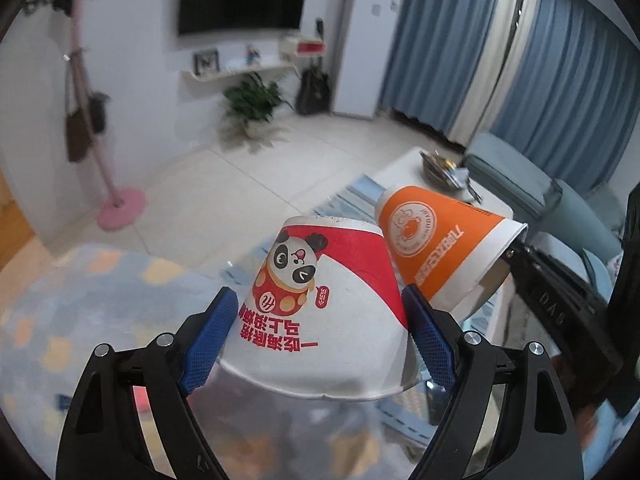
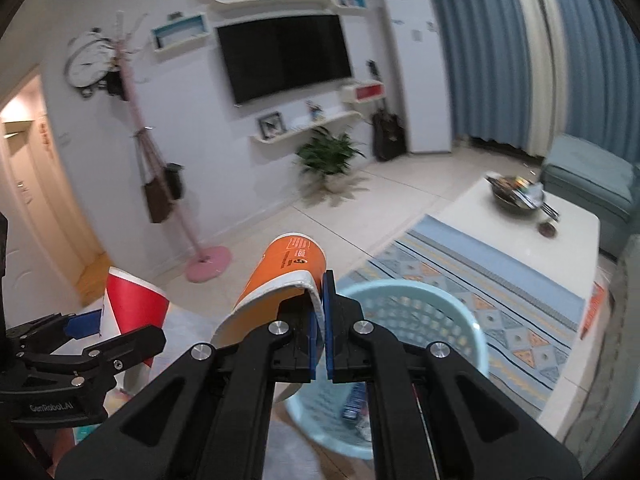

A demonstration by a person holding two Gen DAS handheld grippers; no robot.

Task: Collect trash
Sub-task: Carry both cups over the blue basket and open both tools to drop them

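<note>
While your right gripper [image 2: 319, 312] pinches the orange cup [image 2: 280, 280] by its rim, the basket [image 2: 460, 320] lies just below and right of its jaws, nearer this hand. Your left gripper [image 1: 320, 340] clamps the panda cup [image 1: 324, 312] farther left.

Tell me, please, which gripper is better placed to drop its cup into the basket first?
Right, probably. The right gripper, pinching the orange cup by its rim, has the light blue basket just below and ahead. The left gripper with the panda cup shows no basket.
</note>
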